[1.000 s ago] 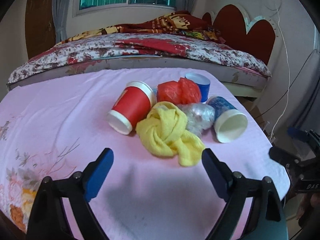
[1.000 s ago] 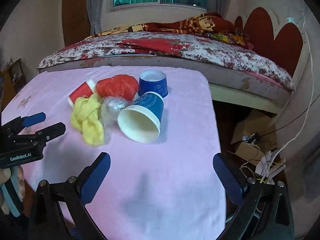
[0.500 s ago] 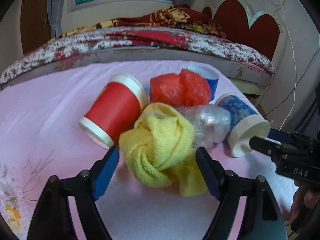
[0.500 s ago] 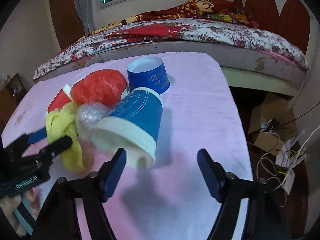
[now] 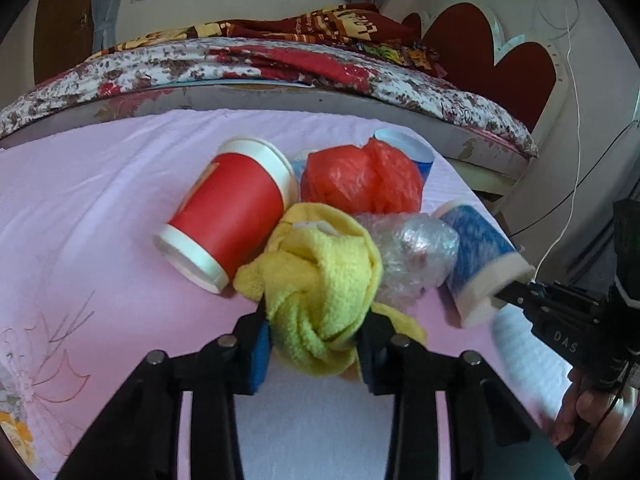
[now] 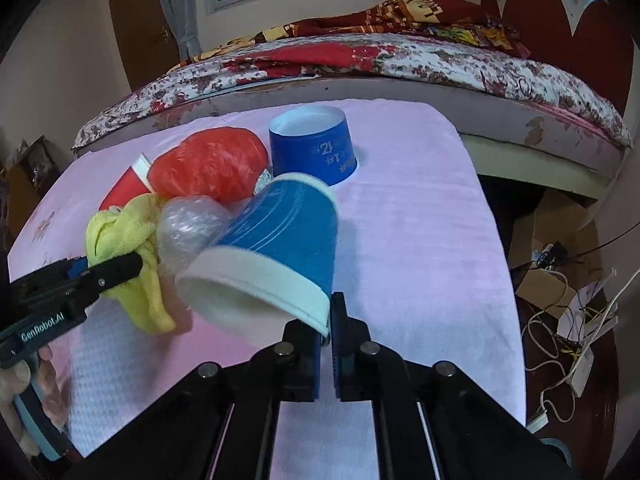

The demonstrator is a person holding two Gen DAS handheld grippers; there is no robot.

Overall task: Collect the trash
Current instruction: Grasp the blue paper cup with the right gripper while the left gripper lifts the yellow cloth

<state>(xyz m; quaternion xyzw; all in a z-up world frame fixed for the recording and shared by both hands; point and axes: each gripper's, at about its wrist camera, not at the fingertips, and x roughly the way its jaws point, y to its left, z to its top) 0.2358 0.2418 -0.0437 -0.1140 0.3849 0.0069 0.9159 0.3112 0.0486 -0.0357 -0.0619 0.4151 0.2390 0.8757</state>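
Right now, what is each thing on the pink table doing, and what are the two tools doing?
Left tool: shut on the yellow cloth.
Yellow cloth: bunched up, pinched.
Right tool: shut on the tipped blue cup's rim.
Tipped blue cup: on its side, gripped.
Other blue cup: upside down.
Red cup: on its side.
Red bag: crumpled.
Clear wrap: crumpled.

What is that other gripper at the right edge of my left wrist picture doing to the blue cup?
Observer: In the right wrist view, the right gripper is nearly shut, pinching the rim of the tipped blue cup.
Visitor: And the blue thing behind the red bag?
Observer: Another blue cup, standing upside down, with its print facing the camera.
Visitor: Is anything beside the table?
Observer: Cardboard boxes and tangled cables lie on the floor to its right.
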